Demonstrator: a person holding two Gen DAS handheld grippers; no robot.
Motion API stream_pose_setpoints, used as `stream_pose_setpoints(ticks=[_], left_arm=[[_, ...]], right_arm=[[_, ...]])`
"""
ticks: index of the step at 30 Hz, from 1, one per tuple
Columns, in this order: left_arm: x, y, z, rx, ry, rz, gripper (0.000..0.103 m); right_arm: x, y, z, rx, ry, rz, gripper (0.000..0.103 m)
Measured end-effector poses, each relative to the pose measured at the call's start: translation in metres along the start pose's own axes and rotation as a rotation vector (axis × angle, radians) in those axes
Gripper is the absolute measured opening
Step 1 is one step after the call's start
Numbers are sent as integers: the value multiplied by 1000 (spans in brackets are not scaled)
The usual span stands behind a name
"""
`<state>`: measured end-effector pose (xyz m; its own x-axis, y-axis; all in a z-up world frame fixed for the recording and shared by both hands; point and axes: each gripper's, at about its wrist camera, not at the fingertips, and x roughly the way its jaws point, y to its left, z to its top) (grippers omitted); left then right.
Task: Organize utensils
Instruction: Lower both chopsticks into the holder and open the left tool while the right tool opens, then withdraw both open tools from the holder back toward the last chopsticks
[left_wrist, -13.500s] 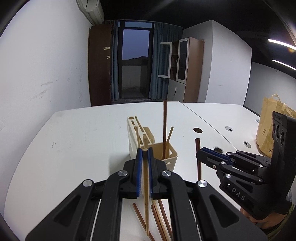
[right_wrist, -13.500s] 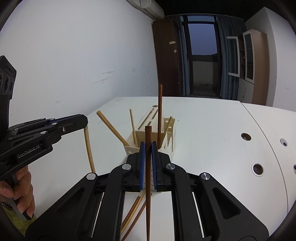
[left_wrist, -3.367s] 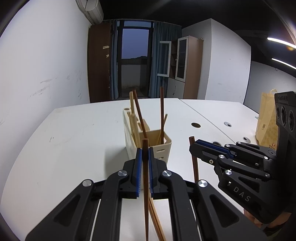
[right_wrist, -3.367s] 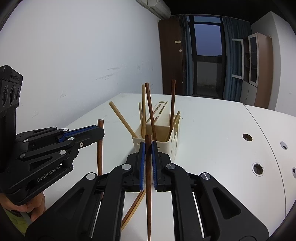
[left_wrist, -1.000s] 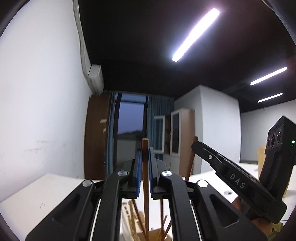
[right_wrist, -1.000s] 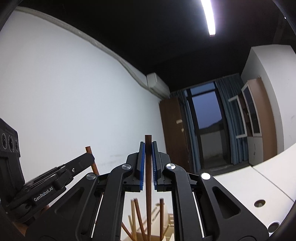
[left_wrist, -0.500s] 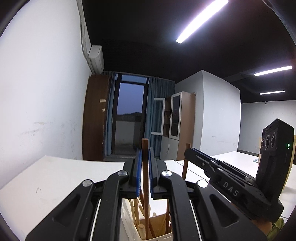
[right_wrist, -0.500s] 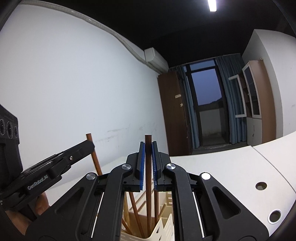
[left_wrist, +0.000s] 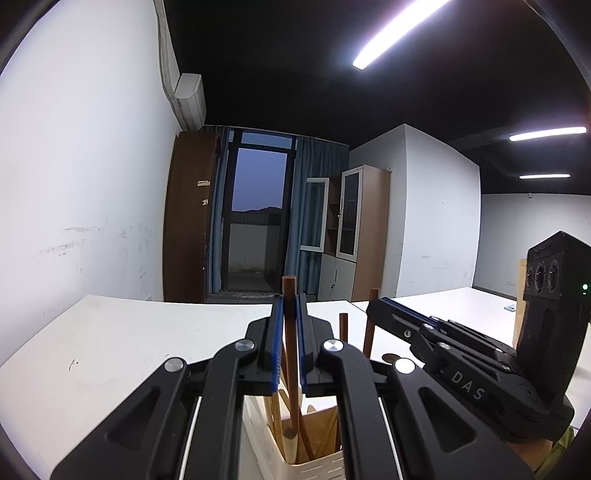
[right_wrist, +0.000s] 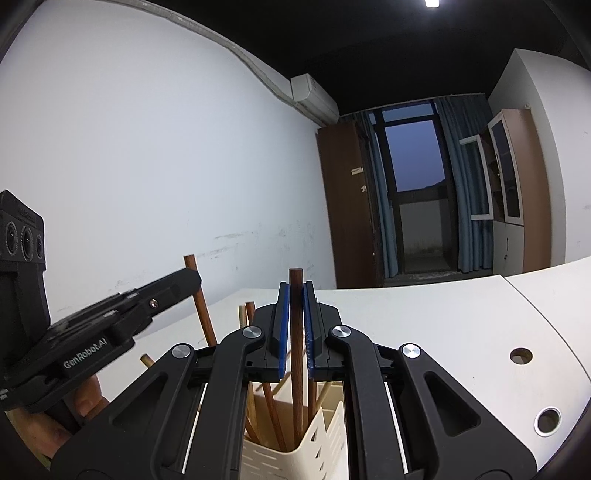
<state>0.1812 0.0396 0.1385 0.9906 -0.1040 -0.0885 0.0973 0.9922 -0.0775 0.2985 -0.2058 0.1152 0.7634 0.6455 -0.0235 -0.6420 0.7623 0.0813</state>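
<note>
My left gripper (left_wrist: 289, 306) is shut on a dark brown chopstick (left_wrist: 292, 369) held upright, its lower end down inside the cream utensil holder (left_wrist: 314, 467) just below. My right gripper (right_wrist: 296, 295) is shut on another dark brown chopstick (right_wrist: 296, 354), also upright, its lower part dipping into the same holder (right_wrist: 295, 461). Several chopsticks stand in that holder. In the left wrist view the right gripper (left_wrist: 376, 306) shows at the right with its stick (left_wrist: 369, 332). In the right wrist view the left gripper (right_wrist: 194, 280) shows at the left with its stick (right_wrist: 201, 310).
The holder stands on a white table (left_wrist: 122, 332) with round cable holes (right_wrist: 521, 355). A person's hand (right_wrist: 85, 406) grips the left tool. A brown paper bag (left_wrist: 521, 291) sits at the far right behind the right tool. A white wall lies left, a door and cabinet behind.
Both grippers have sunk toward the holder and tilted down. The table and holder have risen into view, and both held chopsticks now reach into the holder.
</note>
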Motion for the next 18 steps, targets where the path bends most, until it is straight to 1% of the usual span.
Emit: stream_pose_setpoints(ticks=[7, 8, 12, 14, 16, 18], left_arm=[[0, 2, -4, -7, 29, 0, 7], [-1, 2, -4, -11, 33, -6, 7], [-7, 8, 1, -30, 31, -2, 8], [-11, 10, 3, -37, 24, 1, 18], [-17, 11, 4, -41, 15, 3, 21], [-21, 11, 4, -34, 16, 6, 21]], right_arm=[[-4, 1, -2, -6, 32, -10, 9], [-5, 1, -2, -4, 36, -11, 12], [-12, 0, 0, 0, 37, -18, 18], [-14, 0, 0, 0, 39, -24, 18], [-15, -2, 0, -2, 44, -29, 18], [-18, -1, -1, -4, 49, -33, 18]])
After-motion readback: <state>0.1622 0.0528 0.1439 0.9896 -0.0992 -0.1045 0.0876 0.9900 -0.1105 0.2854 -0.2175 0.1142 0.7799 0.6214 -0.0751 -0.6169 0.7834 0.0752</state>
